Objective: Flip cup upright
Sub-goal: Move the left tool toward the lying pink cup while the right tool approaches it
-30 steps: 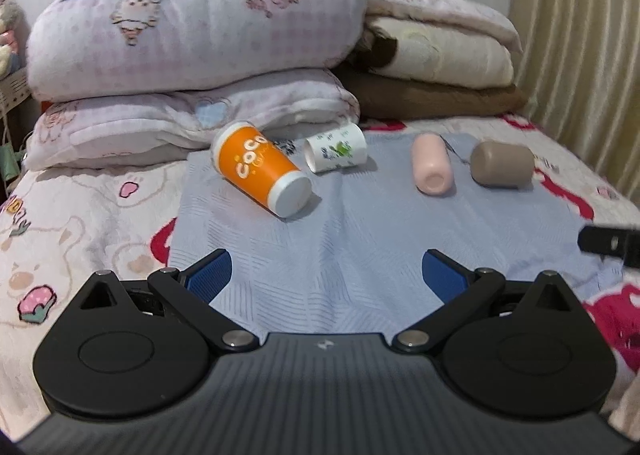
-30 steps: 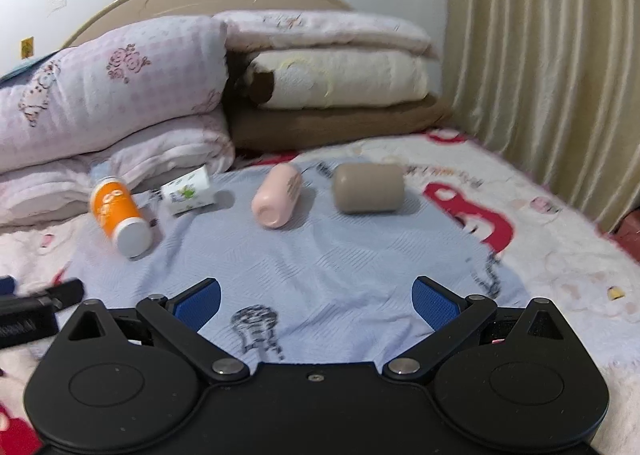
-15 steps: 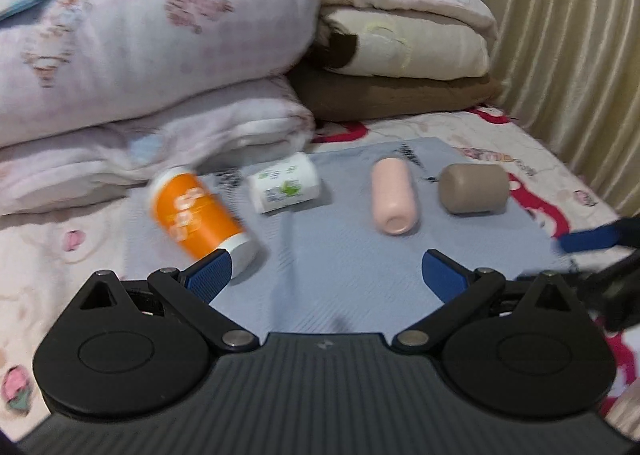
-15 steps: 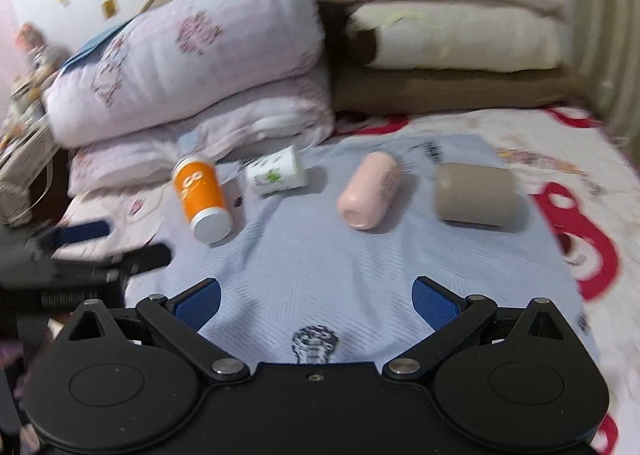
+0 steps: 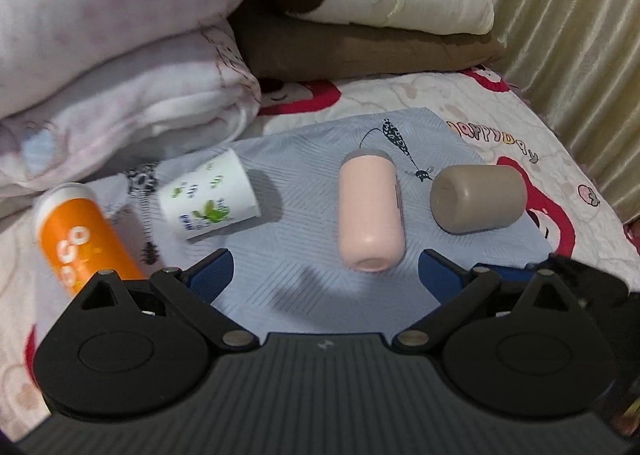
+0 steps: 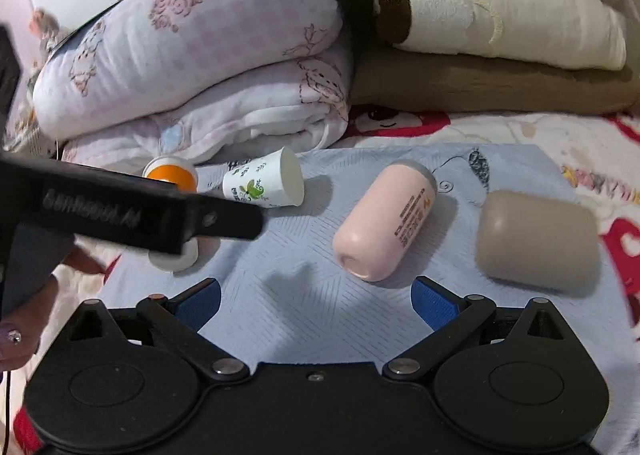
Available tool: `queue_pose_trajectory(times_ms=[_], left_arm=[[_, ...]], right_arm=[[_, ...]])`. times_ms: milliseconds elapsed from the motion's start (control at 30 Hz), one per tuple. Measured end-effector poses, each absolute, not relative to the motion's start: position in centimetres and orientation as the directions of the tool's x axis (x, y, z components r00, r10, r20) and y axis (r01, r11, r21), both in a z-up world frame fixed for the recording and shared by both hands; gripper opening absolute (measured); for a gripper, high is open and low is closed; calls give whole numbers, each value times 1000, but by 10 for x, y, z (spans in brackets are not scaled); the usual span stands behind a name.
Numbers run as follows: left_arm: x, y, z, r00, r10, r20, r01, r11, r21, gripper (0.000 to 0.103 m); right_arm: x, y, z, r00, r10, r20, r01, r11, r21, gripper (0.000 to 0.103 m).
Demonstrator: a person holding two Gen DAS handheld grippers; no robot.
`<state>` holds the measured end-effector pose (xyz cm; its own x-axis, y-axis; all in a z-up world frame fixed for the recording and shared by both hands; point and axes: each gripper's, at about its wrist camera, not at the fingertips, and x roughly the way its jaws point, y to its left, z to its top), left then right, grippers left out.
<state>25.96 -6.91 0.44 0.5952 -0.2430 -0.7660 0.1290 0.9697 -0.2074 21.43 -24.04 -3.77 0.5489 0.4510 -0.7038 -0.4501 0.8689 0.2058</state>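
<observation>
Left gripper [image 5: 325,273] and right gripper [image 6: 316,303]: jaws apart, empty, at lower frame. Beyond, on the light-blue cloth [image 5: 304,287], the pink cylindrical cup [image 5: 370,211] lies sideways at centre; folded quilts [image 6: 192,55] behind.

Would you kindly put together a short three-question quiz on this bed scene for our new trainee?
1. True or false: the pink cup stands upright on the blue cloth.
2. Multiple choice: the cup farthest to the right on the cloth is A) the orange cup, B) the white paper cup, C) the taupe cup.
3. Fill in: the left gripper and the right gripper both hold ___.

Key: 1 false, it lies on its side; 2 C; 3 nothing, both sets of jaws are open.
</observation>
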Motion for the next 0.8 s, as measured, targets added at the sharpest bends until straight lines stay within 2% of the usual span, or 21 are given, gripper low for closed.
queue_pose_trajectory(times_ms=[67, 133, 267, 400, 567, 700, 733, 767, 800], left_arm=[[271, -73, -5, 575, -277, -770, 141, 960, -240, 99], [278, -75, -12, 566, -303, -767, 150, 952, -265, 97], [281, -67, -25, 553, -337, -762, 119, 937, -328, 96], [294, -64, -33, 545, -351, -762, 119, 932, -343, 94], [319, -71, -44, 526, -379, -761, 140, 921, -362, 79], [329, -74, -55, 509, -387, -769, 124, 917, -380, 79], [330, -75, -57, 504, -396, -768, 125, 913, -389, 75], [332, -75, -60, 495, -407, -768, 125, 908, -400, 67], [333, -75, -63, 483, -423, -767, 122, 900, -419, 65]], right_arm=[[217, -237, -43, 582, 436, -687, -457, 873, 168, 99], [225, -239, -48, 588, 457, -667, -450, 870, 200, 99], [244, -237, -63, 592, 403, -698, -384, 902, 196, 99], [250, -230, -69, 616, 391, -684, -413, 900, 143, 97], [264, -225, -83, 629, 395, -669, -405, 902, 152, 97], [273, -235, -91, 612, 442, -656, -374, 892, 253, 97], [274, -236, -92, 608, 450, -654, -368, 890, 270, 97], [275, -236, -92, 608, 451, -653, -363, 890, 277, 97], [276, -236, -93, 608, 448, -656, -354, 892, 282, 97]])
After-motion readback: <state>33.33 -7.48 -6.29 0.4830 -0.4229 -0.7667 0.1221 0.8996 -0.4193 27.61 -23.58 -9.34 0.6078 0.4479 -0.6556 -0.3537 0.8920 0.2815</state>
